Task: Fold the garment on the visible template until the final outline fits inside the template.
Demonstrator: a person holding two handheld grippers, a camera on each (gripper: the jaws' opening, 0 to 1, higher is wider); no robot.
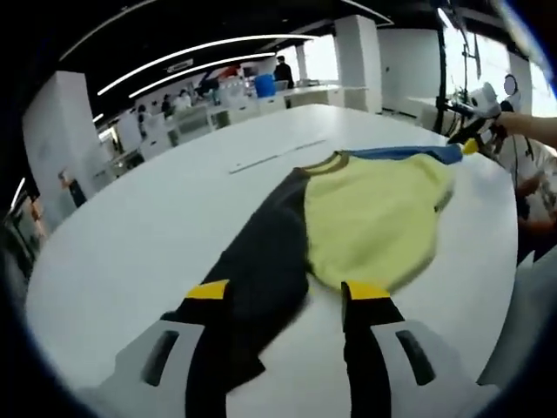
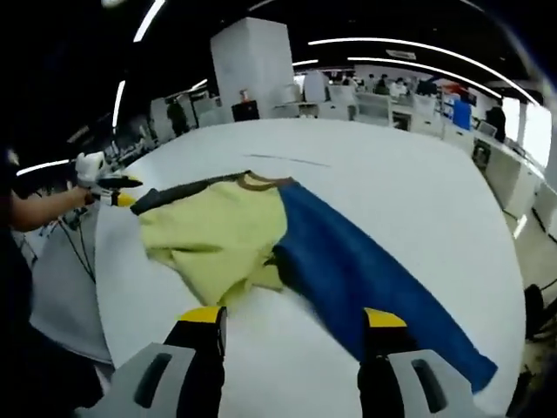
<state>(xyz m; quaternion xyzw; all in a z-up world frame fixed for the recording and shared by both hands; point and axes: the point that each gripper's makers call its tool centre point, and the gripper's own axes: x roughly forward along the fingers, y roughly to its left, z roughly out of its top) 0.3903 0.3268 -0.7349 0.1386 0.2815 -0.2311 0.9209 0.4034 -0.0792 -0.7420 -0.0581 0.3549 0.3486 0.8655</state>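
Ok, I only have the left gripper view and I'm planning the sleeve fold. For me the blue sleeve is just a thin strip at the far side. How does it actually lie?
Observer: In the right gripper view the blue sleeve lies stretched out long, running from the yellow body toward the right gripper.
Operator: Is that gripper holding it?
Observer: No. Its jaws stand wide apart, and the sleeve passes by the right-hand jaw and runs on beyond it.
Operator: And the bottom edge of the body?
Observer: The yellow hem is rumpled where it meets the blue sleeve.
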